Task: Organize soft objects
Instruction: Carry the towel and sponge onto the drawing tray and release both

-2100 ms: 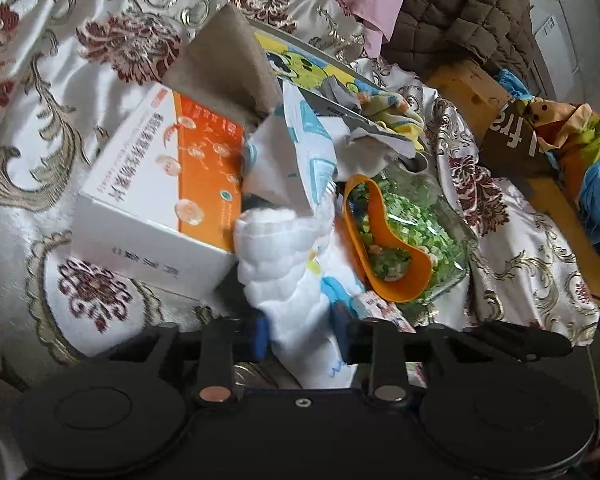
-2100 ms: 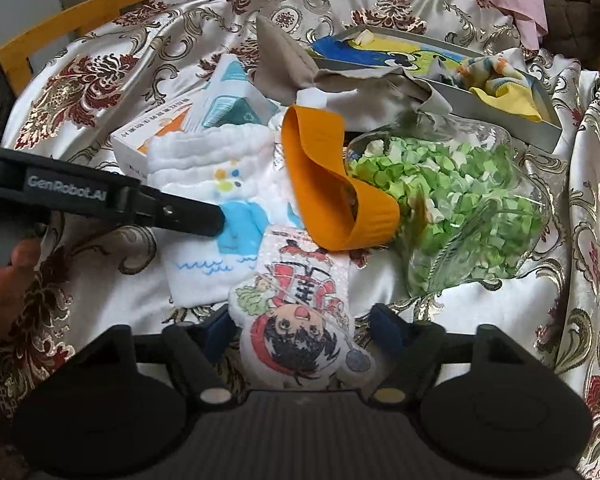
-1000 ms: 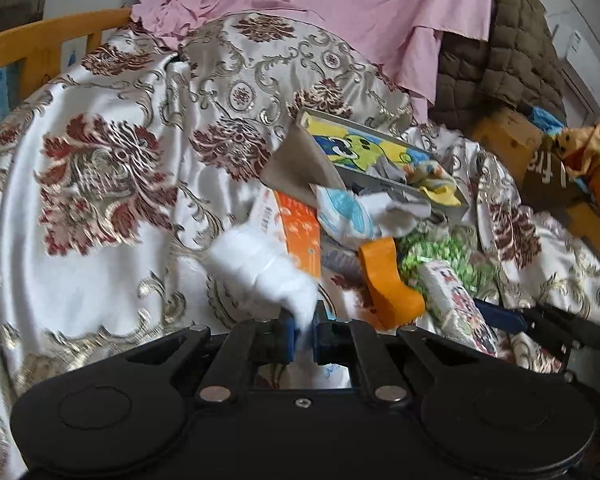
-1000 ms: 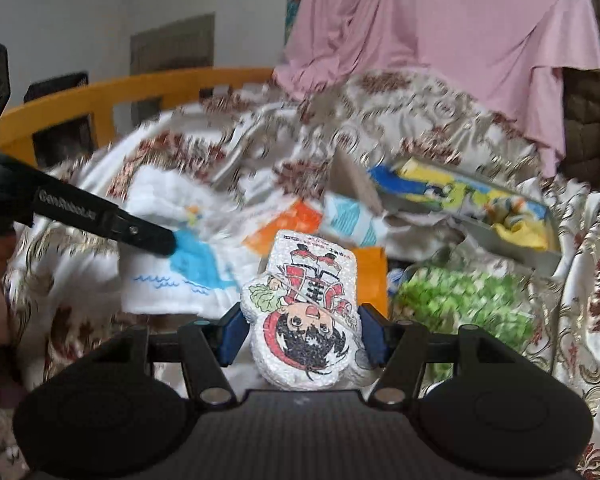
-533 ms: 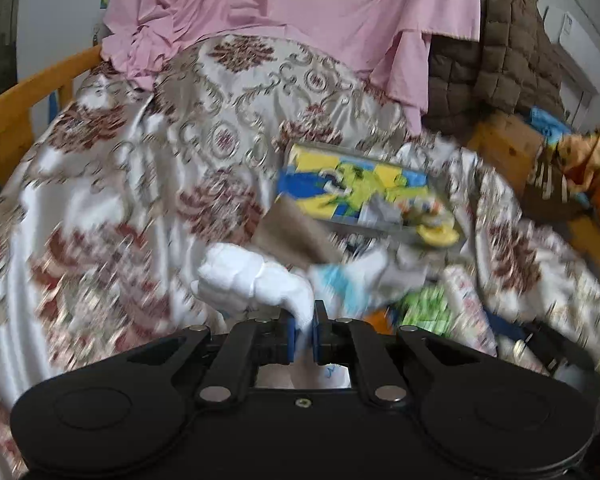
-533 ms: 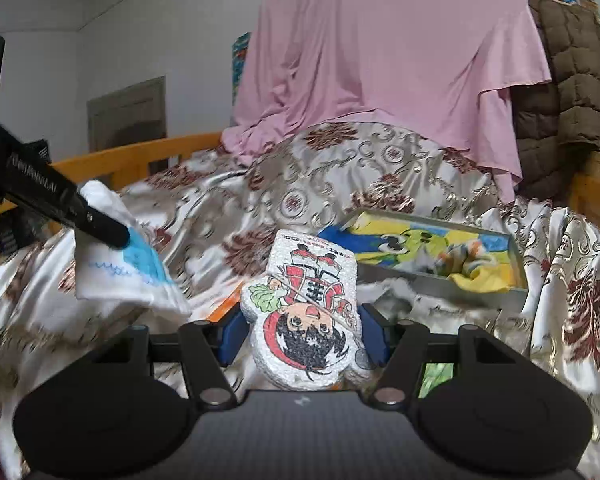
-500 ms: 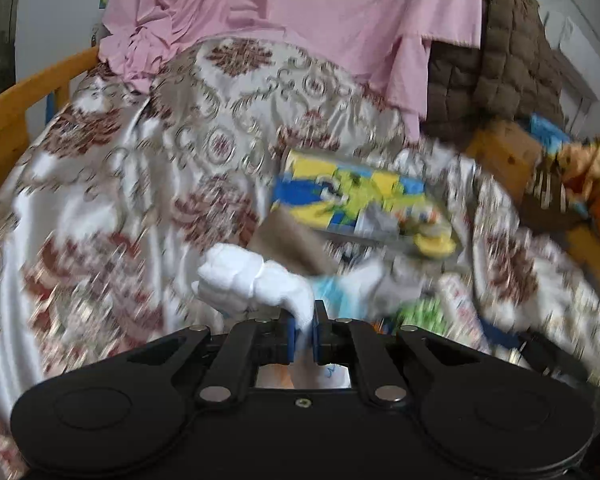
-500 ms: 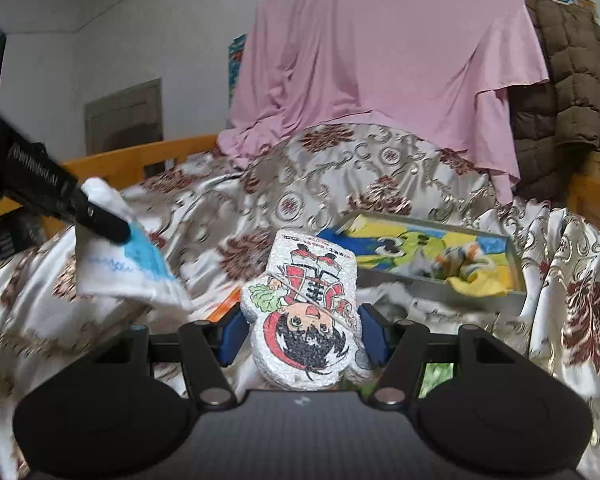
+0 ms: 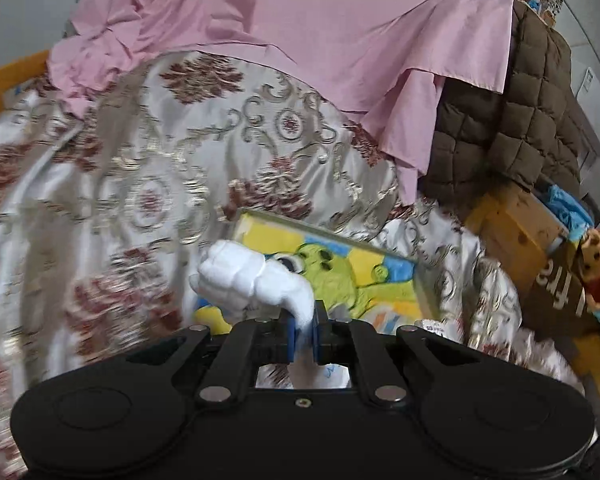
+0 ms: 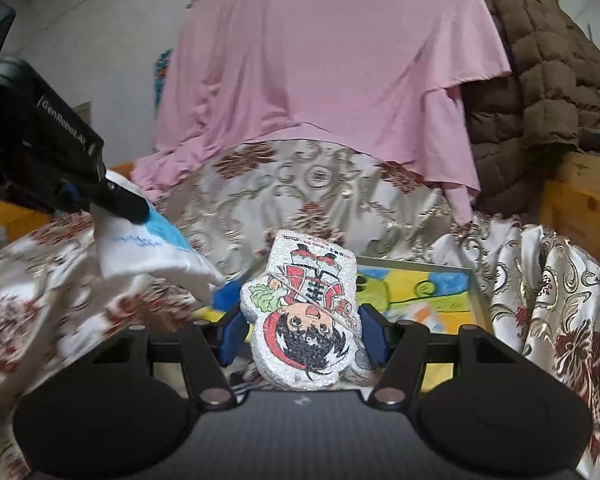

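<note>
1. The left gripper [image 9: 303, 334] is pinched tight on a white cloth [image 9: 256, 280], held above the cartoon-printed tray [image 9: 380, 264].
2. The right gripper [image 10: 304, 334] clamps a cartoon-figure cushion [image 10: 306, 316] over the same tray on the brocade-covered bed [image 10: 328, 188].

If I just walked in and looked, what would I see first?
Probably the cartoon pillow, a dark-haired figure in red printed upside down, clamped in the right tool at the bottom of its view. Next, the white cloth pinched in the left tool, bunched above a bright yellow-and-green cartoon tray. Behind it all hangs a big pink sheet over the flowery bedspread.
</note>
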A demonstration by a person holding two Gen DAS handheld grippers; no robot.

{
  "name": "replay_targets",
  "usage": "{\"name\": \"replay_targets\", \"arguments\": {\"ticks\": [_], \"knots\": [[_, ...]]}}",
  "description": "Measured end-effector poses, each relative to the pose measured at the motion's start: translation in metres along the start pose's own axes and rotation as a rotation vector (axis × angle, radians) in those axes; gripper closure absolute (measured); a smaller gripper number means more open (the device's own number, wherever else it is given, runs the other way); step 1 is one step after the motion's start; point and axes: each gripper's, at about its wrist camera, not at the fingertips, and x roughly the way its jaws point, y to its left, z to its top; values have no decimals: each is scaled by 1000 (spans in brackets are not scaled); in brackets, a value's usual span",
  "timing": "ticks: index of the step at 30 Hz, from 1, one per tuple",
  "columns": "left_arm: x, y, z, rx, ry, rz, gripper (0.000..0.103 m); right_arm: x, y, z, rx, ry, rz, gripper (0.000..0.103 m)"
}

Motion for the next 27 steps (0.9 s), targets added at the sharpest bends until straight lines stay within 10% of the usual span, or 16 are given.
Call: {"name": "replay_targets", "arguments": {"ticks": [12,27], "knots": [[113,-36,18,-51,-10,-102,95,62,-55,7,147,57,-79,39],[171,-9,-15,-31,129,1,94,108,-88,-3,203,289,-75,38]]}}
